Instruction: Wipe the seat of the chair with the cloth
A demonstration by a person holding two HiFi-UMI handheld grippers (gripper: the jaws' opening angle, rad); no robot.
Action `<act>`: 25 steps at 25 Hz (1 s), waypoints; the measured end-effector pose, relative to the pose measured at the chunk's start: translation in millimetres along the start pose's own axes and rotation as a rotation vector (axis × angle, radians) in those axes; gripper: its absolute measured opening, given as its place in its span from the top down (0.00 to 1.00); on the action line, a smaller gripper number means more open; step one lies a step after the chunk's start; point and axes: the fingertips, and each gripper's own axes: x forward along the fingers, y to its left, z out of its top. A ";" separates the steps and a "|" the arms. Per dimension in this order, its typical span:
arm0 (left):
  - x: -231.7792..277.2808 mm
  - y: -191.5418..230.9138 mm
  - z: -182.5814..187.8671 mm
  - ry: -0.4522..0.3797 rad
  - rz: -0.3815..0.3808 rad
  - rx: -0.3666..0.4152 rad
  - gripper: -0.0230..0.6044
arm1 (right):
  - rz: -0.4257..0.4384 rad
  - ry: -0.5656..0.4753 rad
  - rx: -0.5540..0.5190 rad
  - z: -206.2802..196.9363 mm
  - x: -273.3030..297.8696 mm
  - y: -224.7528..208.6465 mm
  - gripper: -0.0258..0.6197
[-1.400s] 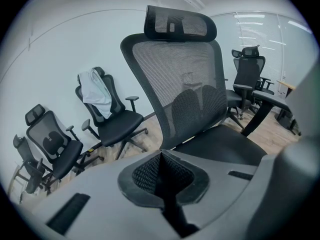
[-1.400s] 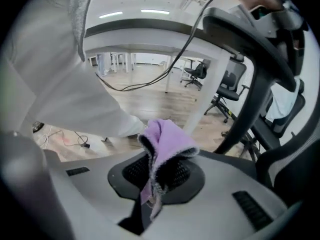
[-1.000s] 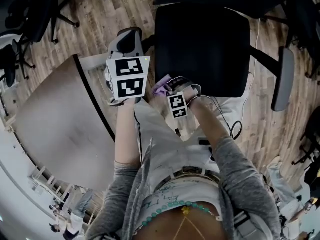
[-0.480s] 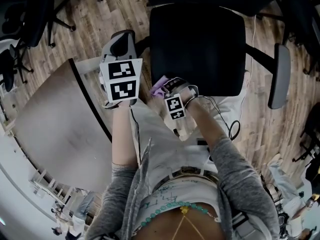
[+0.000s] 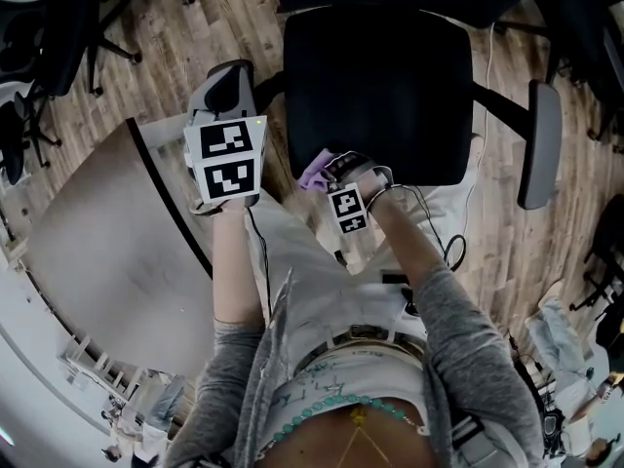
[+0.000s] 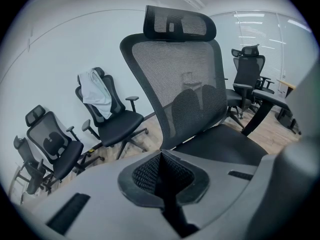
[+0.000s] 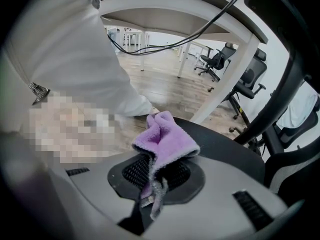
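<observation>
My right gripper (image 7: 150, 181) has its jaws clamped on the purple cloth (image 7: 164, 136). The cloth bunches up just ahead of the tips, and a frayed corner hangs back between them. Directly beyond the wad lies the chair's black seat (image 7: 220, 146). In the head view nearly all of the seat spreads ahead and to the right of the jaws, so the cloth is at its edge.

To wipe well, I judge I should tip the jaws down until the wad presses flat. Then I'd drag it in overlapping passes away from the tool towards the far side, gripping firmly so the cloth cannot slip out.

My left gripper (image 6: 162, 171) is closed on nothing and held off beside the seat, with the mesh backrest (image 6: 175, 79) ahead of its tips.

The right forearm reaches forward with the wrist bent. The left arm is stretched straight and seems to be held higher.
</observation>
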 end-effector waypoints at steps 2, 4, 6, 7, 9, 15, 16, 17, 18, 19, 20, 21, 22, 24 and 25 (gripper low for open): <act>0.2 0.7 -0.1 0.000 0.001 0.000 0.95 | 0.002 0.004 0.000 -3.7 -0.8 1.8 0.89; 0.3 0.5 -0.4 -0.001 0.002 -0.001 0.95 | 0.004 0.010 0.002 -8.2 -1.8 5.0 0.89; 0.1 -0.1 -0.3 -0.001 0.002 -0.001 0.95 | 0.006 0.015 0.003 -12.4 -3.2 8.0 0.89; 0.1 -0.5 0.0 -0.001 0.003 0.000 0.95 | 0.008 0.018 0.003 -14.5 -4.1 9.3 0.89; 0.2 -1.4 0.6 0.000 0.004 0.001 0.95 | 0.012 0.023 0.005 -18.9 -6.2 11.9 0.89; -0.8 2.0 0.5 -0.001 0.003 0.001 0.95 | 0.017 0.039 0.022 -30.2 -10.8 18.5 0.89; -0.8 2.3 0.4 0.000 0.003 0.001 0.95 | 0.019 0.040 0.025 -31.7 -11.5 19.6 0.89; -0.8 2.3 0.3 0.000 0.003 0.001 0.95 | 0.021 0.041 0.027 -33.3 -12.1 20.6 0.89; -0.8 2.1 0.3 0.000 0.004 0.001 0.95 | 0.023 0.042 0.028 -34.9 -12.7 21.6 0.89; -0.8 1.7 0.4 0.000 0.004 0.001 0.95 | 0.024 0.045 0.028 -36.8 -13.5 22.6 0.89; -0.8 1.4 0.5 0.000 0.003 0.001 0.95 | 0.026 0.047 0.030 -38.7 -14.2 23.6 0.89; -0.9 1.4 0.6 -0.001 0.003 0.002 0.95 | 0.027 0.050 0.032 -40.5 -14.8 24.4 0.89; -1.0 1.5 0.5 -0.001 0.003 0.002 0.95 | 0.029 0.052 0.037 -42.0 -15.4 25.3 0.89; -1.3 1.9 -0.7 0.000 0.001 -0.002 0.95 | 0.032 0.056 0.048 -44.8 -16.4 27.1 0.89; -1.3 1.7 -1.3 0.001 -0.002 -0.005 0.95 | 0.034 0.058 0.055 -46.6 -17.1 28.0 0.89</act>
